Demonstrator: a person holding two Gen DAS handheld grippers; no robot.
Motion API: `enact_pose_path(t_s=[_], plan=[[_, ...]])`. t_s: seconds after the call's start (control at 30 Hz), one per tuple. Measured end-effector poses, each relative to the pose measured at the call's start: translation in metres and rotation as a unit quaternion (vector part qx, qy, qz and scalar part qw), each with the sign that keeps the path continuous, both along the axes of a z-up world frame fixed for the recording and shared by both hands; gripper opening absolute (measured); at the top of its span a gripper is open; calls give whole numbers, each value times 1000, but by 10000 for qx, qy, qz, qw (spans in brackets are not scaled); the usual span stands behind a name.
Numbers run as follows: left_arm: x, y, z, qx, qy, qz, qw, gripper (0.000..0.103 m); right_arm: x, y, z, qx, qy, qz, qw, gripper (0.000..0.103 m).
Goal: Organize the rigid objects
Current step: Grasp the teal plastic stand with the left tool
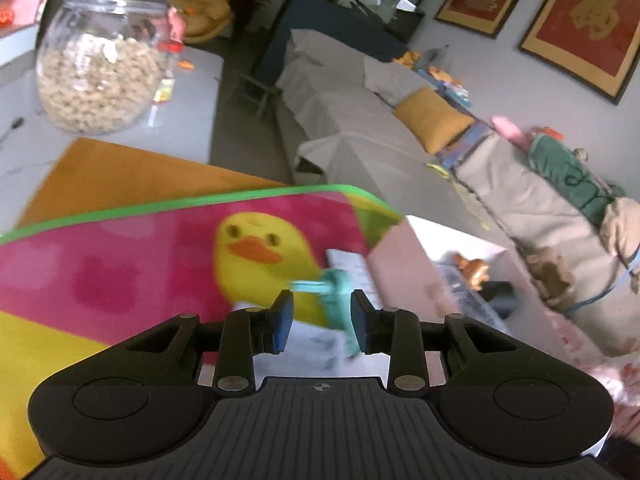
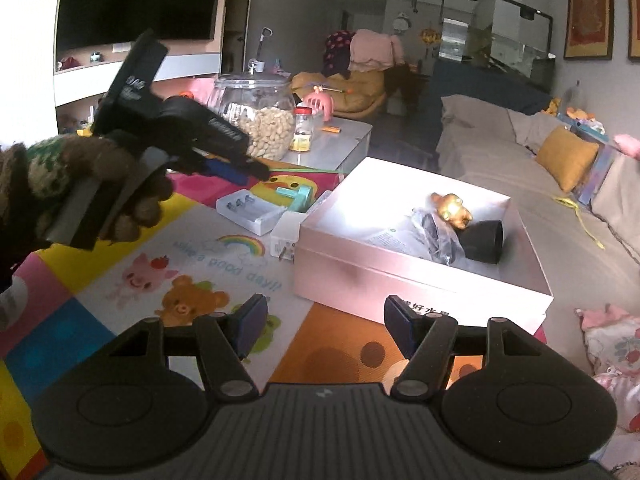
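Observation:
A teal plastic piece lies on the cartoon play mat beside a white battery charger and a white plug adapter. My left gripper hangs just short of the teal piece, jaws narrowly apart and gripping nothing. From the right wrist, that left gripper is held by a gloved hand and slants down at the piece. My right gripper stands open and empty over the mat, before the pale pink box. Inside the box lie a gold figurine, a black cylinder and a bagged item.
A big glass jar of nuts and a small red-capped bottle stand on the grey table behind the mat. A covered sofa with a yellow cushion runs along the right. A floral cushion lies at the lower right.

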State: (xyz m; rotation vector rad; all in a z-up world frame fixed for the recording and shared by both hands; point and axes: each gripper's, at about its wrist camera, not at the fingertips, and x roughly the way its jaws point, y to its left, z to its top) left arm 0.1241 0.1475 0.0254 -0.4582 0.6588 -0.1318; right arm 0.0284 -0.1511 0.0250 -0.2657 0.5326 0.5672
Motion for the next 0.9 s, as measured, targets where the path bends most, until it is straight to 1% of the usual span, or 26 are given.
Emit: enact_pose_path(t_s=[0.07,0.13,0.2,0.3,0.37,0.43,0.47,0.6,0.73,0.83,0.9], plan=[[6,-14,4,69,23,-40,10000,34,-3,-2,-2,32,47,-16,10000,65],[15,-27,3,287,191,14,9994,34,-3,-2,-3,33,84,-5,10000,65],[24,-37,-1,509,382,57,9980,34,-5,-2,-6,29,115,28,9999,65],[35,-45,-10,683,567,105,9960,34,-8,-3,-9,34,163,50,9998,65],[40,-49,-17,790,607,82,9950,34,-9,-4,-12,38,225,36,9997,65],[39,-52,-19,937,568,37,9940,30,-8,-6,-15,45,278,11,9996,65],[37,-54,-19,1005,525,-61,9935,22,-8,-7,-16,53,292,1,9996,65],[18,-52,-21,971,409,-452,9934,21,-8,-10,-17,94,310,-30,9995,65],[-13,-45,-22,822,416,-568,9941,20,-4,-10,-18,177,394,-9,9991,65],[-38,-39,-21,677,466,-582,9949,20,-2,-8,-19,329,605,61,9976,65],[-54,-38,-20,679,472,-613,9947,20,1,-3,-20,487,852,173,9950,65]])
